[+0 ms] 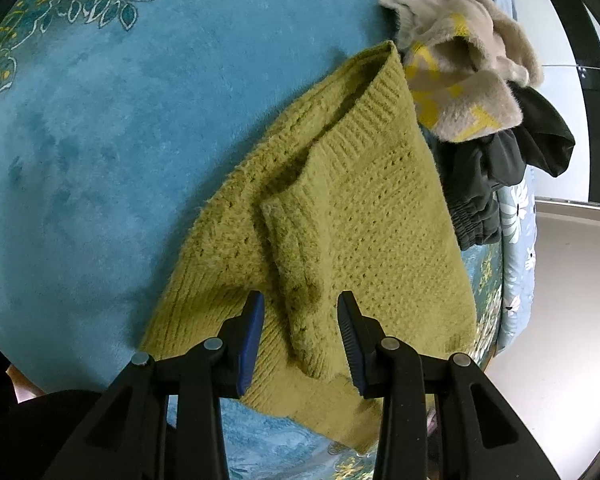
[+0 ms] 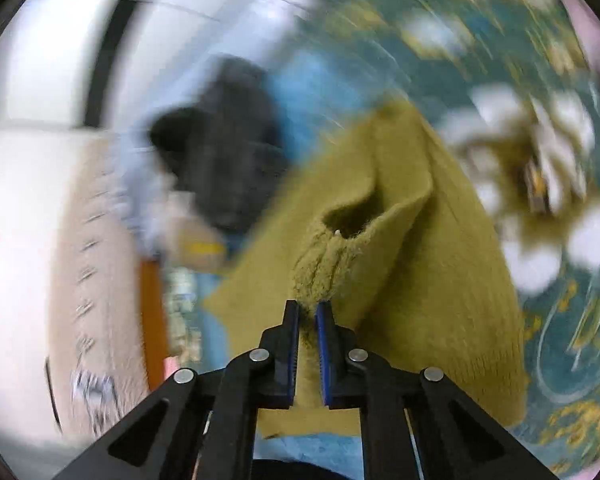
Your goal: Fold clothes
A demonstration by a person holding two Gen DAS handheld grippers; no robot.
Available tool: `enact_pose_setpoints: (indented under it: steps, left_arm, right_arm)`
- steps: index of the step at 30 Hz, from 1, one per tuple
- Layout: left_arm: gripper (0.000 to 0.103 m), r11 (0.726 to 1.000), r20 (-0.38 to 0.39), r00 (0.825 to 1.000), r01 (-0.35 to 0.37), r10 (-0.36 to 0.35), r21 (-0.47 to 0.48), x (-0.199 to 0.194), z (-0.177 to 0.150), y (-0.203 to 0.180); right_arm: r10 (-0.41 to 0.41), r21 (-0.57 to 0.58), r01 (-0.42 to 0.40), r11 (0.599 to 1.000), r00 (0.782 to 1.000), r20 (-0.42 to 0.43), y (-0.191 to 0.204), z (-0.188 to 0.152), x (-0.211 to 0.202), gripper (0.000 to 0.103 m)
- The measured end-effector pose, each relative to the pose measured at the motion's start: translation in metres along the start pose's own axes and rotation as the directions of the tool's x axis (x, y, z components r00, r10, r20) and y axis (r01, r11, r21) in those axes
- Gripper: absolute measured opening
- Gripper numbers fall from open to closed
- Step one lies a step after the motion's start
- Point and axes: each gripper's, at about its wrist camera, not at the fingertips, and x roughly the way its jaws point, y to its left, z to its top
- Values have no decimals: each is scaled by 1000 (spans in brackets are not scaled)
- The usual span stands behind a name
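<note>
An olive-green knit sweater [image 1: 360, 208] lies spread on a teal plush blanket [image 1: 120, 140]. One sleeve [image 1: 296, 248] is folded across its body. My left gripper [image 1: 300, 300] hovers over that sleeve's cuff, jaws apart; the cuff lies between the fingers, and a gap shows beside the left pad. The right wrist view is blurred. There my right gripper [image 2: 308, 308] is shut on a bunched, ribbed bit of the sweater [image 2: 440, 280], lifting it into a raised fold with a dark hollow behind the tips.
A beige and yellow fuzzy garment [image 1: 460, 60] and a black garment [image 1: 500, 168] are heaped at the far right by the bed's edge. The black garment [image 2: 220, 152] also shows left of the sweater. Pale floor [image 1: 572, 300] lies beyond the edge.
</note>
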Motion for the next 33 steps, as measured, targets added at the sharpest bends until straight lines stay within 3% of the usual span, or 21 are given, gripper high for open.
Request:
enact_pose_setpoints:
  steps: [1, 3, 6, 12, 17, 21, 23, 25, 26, 30, 33]
  left_arm:
    - [39, 1000, -1, 1000, 2, -2, -3, 0, 0, 0]
    - [39, 1000, -8, 1000, 1, -1, -8, 2, 1, 1]
    - [39, 1000, -15, 1000, -15, 15, 9, 3, 0, -3]
    - [39, 1000, -25, 999, -26, 26, 10, 5, 0, 0]
    - [39, 999, -48, 998, -39, 40, 23, 11, 0, -4]
    - [38, 998, -73, 996, -47, 51, 44, 20, 1, -8]
    - [38, 999, -71, 997, -30, 32, 28, 22, 2, -6]
    - [37, 1000, -66, 997, -28, 29, 12, 24, 3, -6]
    - [37, 1000, -65, 997, -30, 30, 10, 22, 4, -4]
    - [36, 998, -64, 997, -48, 51, 46, 25, 4, -9]
    - [17, 995, -64, 996, -57, 62, 78, 31, 7, -20]
  right_arm:
    - [1, -29, -1, 1000, 1000, 8, -1, -2, -6, 9]
    - [-92, 52, 97, 994, 992, -85, -32, -5, 15, 4]
    - [-60, 146, 73, 987, 994, -90, -60, -17, 22, 4]
    - [-75, 110, 85, 990, 993, -86, -55, -20, 26, 5]
    - [-109, 146, 124, 981, 988, -107, -64, -13, 14, 8]
    - [-67, 203, 88, 975, 992, -108, -78, -16, 10, 9]
    - [-25, 233, 47, 971, 995, -95, -78, -18, 11, 13]
    - [-1, 245, 23, 969, 996, -87, -76, -20, 11, 44]
    - [4, 242, 17, 970, 996, -86, -72, -21, 14, 48]
    - [-43, 205, 60, 977, 995, -88, -62, -23, 23, 48]
    - [-41, 242, 63, 968, 995, -95, -63, -22, 32, 38]
